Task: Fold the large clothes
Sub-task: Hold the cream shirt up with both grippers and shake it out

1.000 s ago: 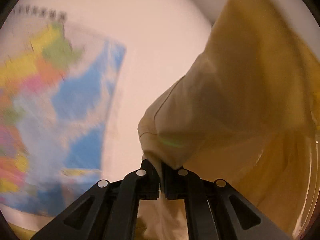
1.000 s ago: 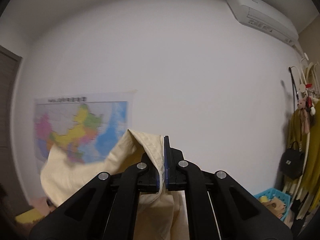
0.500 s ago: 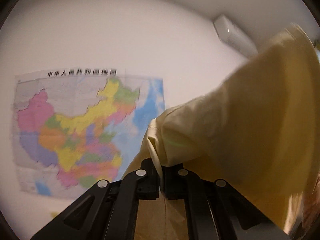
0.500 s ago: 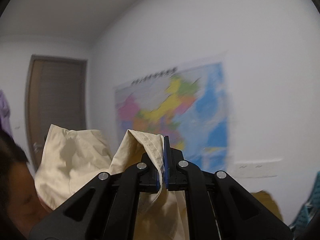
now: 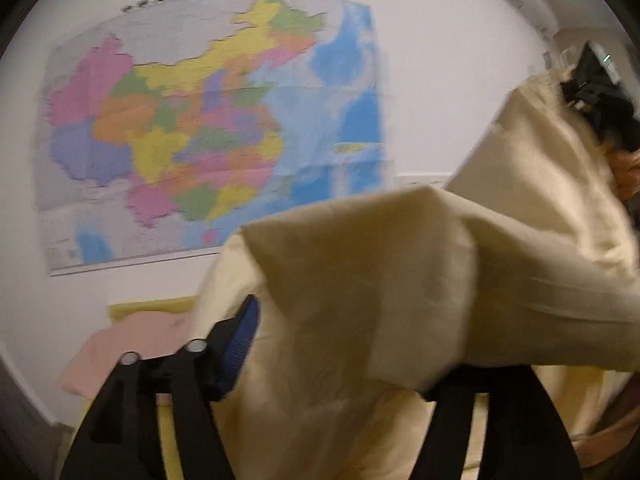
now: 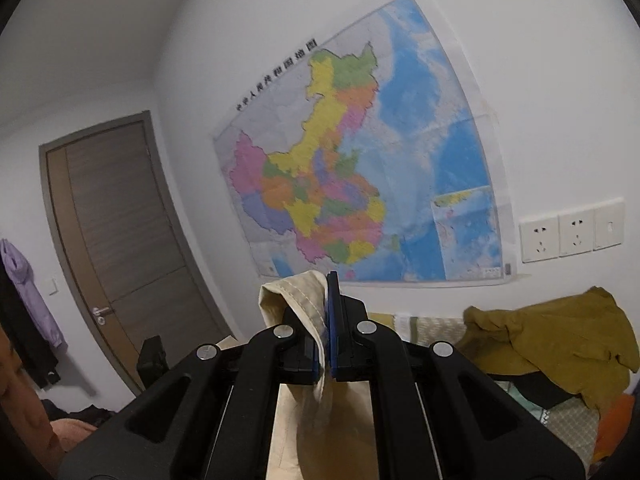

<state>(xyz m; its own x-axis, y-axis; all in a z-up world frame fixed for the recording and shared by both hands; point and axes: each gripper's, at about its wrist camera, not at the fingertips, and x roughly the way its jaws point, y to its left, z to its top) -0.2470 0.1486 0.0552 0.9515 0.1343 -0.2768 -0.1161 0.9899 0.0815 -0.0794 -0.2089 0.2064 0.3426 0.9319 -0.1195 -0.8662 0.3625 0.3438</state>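
A: What changed on the left gripper (image 5: 340,344)?
B: It was pinching the cream garment (image 5: 400,280) a second ago; now its jaws are opening, cloth draped loose between them.
A: And the right gripper (image 6: 327,320)?
B: Still clamped tight on the garment's stitched hem (image 6: 304,296), wall map (image 6: 360,168) behind.

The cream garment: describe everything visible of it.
The cream garment is a pale woven cloth, matte and creased, bunched in loose folds in the air. In the right wrist view a stitched hem corner is pinched between the shut pads of the right gripper, the rest hanging below. In the left wrist view it drapes over the left gripper, whose jaws are opening, cloth lying between them and hiding one finger.
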